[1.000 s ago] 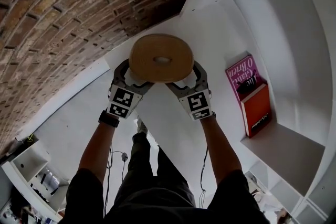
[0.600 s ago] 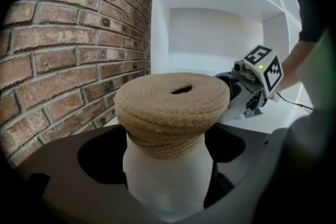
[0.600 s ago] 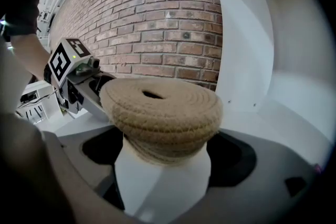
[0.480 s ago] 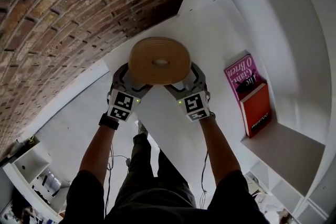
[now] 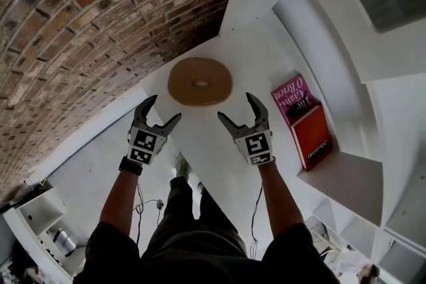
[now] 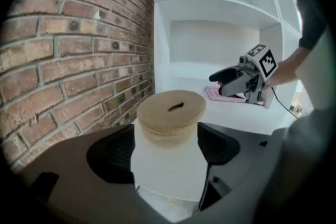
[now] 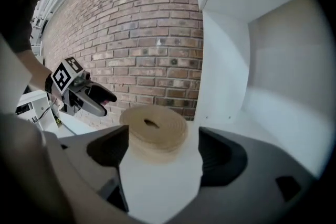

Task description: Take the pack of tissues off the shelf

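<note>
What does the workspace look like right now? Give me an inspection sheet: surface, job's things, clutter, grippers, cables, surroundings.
Surface: white shelf surface, carrying the pack.
Job's things: round tan tissue pack, slot in its top, resting on the surface, nothing touching it.
Clutter: pink book and red book, side by side in the bay to the right.
Grippers: left hand-held gripper and right hand-held gripper sit either side of the pack, short of it. Both pairs of jaws are closing, with nothing between them.
Cables: one dark cable hangs below the right forearm, another below the left.
Surroundings: brick wall on the left, white shelving on the right.
</note>
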`<state>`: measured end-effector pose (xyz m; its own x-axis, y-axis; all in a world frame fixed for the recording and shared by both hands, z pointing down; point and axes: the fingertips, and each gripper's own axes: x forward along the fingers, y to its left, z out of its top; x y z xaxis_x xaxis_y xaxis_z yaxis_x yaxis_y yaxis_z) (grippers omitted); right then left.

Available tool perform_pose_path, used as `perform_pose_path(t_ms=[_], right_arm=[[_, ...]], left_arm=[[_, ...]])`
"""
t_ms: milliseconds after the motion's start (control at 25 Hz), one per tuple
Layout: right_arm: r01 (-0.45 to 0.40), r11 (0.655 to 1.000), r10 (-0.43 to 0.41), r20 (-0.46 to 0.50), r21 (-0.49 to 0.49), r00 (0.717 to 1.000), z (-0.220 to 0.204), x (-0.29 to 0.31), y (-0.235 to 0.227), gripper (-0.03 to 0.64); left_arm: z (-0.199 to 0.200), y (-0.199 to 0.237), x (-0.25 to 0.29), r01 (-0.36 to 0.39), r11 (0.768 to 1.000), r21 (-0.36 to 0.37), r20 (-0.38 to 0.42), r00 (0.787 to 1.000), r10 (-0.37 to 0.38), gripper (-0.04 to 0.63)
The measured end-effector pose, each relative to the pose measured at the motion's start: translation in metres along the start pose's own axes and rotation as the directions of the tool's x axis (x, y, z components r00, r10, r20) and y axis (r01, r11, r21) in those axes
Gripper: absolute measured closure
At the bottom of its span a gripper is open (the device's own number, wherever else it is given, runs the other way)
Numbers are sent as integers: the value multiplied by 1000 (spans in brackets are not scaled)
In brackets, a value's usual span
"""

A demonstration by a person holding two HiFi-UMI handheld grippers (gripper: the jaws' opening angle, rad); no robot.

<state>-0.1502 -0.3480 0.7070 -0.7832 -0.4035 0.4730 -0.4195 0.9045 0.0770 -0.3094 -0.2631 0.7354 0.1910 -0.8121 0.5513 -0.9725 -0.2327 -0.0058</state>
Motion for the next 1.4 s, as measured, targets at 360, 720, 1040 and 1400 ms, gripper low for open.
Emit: perform_pose_path(t_ms=[360, 720, 1040, 1400], right_arm=[[106, 993, -97, 187, -41, 977, 118, -99, 15, 419], [163, 985, -142, 275, -57, 951, 166, -179, 44, 573], [185, 981, -162, 295, -51, 942, 184, -216, 58, 616], [173, 985, -158, 296, -23, 942, 184, -233, 67, 617]], left_arm=[[103, -28, -103, -63, 996, 60, 187, 981, 51, 406], [150, -64, -185, -138, 988, 63, 303, 946, 113, 547], [159, -82, -225, -150, 987, 50, 346, 930, 124, 594], [173, -98, -244, -150, 986, 72, 387, 915, 111, 595]])
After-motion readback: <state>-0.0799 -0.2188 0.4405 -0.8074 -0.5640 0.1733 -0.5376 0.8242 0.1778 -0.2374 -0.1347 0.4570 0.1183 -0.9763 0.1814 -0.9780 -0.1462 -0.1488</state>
